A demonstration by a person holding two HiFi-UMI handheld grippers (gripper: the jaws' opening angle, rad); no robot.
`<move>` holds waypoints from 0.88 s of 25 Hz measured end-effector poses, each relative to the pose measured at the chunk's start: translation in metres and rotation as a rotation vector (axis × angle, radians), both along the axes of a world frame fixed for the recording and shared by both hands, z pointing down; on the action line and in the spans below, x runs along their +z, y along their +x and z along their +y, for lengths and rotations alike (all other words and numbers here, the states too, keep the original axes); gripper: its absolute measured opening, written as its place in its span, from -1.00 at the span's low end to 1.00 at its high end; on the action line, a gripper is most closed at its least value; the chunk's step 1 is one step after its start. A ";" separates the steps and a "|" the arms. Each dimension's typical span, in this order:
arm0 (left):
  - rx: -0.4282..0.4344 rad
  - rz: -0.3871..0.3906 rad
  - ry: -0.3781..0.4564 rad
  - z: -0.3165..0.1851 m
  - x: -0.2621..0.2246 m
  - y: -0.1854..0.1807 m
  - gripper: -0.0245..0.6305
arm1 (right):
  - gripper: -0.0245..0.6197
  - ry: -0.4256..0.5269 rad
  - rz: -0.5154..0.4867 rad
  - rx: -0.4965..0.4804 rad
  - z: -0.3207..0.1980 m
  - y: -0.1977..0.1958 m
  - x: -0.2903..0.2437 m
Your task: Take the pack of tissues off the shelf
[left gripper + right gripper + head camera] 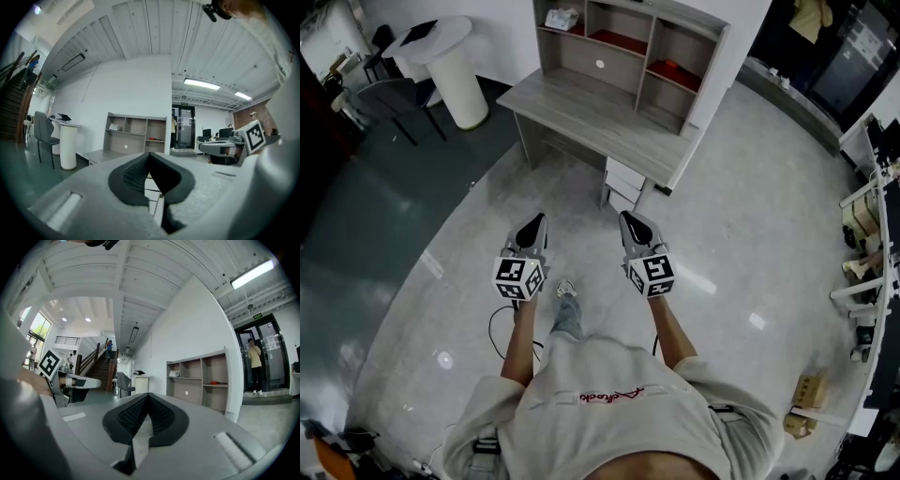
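Note:
The pack of tissues (562,17) lies in the top left compartment of the grey shelf unit (628,47), which stands on a wooden desk (591,117) across the floor. Both grippers are held at waist height, well short of the desk. My left gripper (538,220) is shut and empty, as is my right gripper (626,217). In the left gripper view the jaws (149,154) meet at the tip, with the tissues (113,126) small and far off. The right gripper view shows its jaws (147,396) closed, and the tissues (174,373) on the distant shelf (201,380).
A white round pedestal table (450,66) and a dark chair (389,98) stand left of the desk. White drawers (623,183) sit under the desk's right end. Red items (619,40) lie on other shelves. Racks (862,244) and a cardboard box (811,389) line the right side. A person (254,364) stands at the glass door.

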State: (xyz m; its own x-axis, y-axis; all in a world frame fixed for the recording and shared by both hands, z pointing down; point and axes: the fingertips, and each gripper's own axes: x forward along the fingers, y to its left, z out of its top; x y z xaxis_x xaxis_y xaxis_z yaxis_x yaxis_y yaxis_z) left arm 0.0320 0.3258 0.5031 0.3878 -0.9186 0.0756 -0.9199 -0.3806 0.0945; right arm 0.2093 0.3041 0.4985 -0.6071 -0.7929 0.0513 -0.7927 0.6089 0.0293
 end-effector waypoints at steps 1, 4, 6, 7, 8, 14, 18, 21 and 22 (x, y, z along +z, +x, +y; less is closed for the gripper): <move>0.003 0.003 -0.002 -0.008 0.002 -0.002 -0.93 | -0.90 0.001 0.002 0.001 -0.008 -0.002 0.001; 0.007 0.009 -0.006 -0.037 0.007 -0.010 -0.93 | -0.90 0.003 0.007 0.009 -0.037 -0.009 0.003; 0.009 0.015 -0.008 -0.059 0.009 -0.017 -0.93 | -0.90 0.003 0.013 0.013 -0.058 -0.015 0.004; 0.010 0.018 -0.008 -0.070 0.009 -0.021 -0.93 | -0.90 0.004 0.018 0.016 -0.069 -0.019 0.005; 0.013 0.020 -0.007 -0.082 0.009 -0.025 -0.93 | -0.90 0.004 0.021 0.020 -0.081 -0.022 0.004; 0.027 0.030 -0.005 -0.154 -0.001 -0.058 -0.93 | -0.90 0.008 0.023 0.041 -0.154 -0.054 -0.008; 0.038 0.034 0.006 -0.201 -0.009 -0.081 -0.93 | -0.90 0.016 0.031 0.052 -0.200 -0.078 -0.016; 0.048 0.036 0.008 -0.233 -0.012 -0.097 -0.93 | -0.90 0.022 0.034 0.065 -0.231 -0.094 -0.019; 0.051 0.036 0.009 -0.243 -0.012 -0.102 -0.93 | -0.90 0.027 0.032 0.070 -0.240 -0.099 -0.021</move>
State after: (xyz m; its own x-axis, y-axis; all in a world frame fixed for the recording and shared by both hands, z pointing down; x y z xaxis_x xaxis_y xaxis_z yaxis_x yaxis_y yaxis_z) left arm -0.0701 0.0831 0.4911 0.4364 -0.8982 0.0530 -0.8954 -0.4277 0.1238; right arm 0.1108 0.0639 0.4779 -0.5486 -0.8347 0.0479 -0.8317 0.5507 0.0713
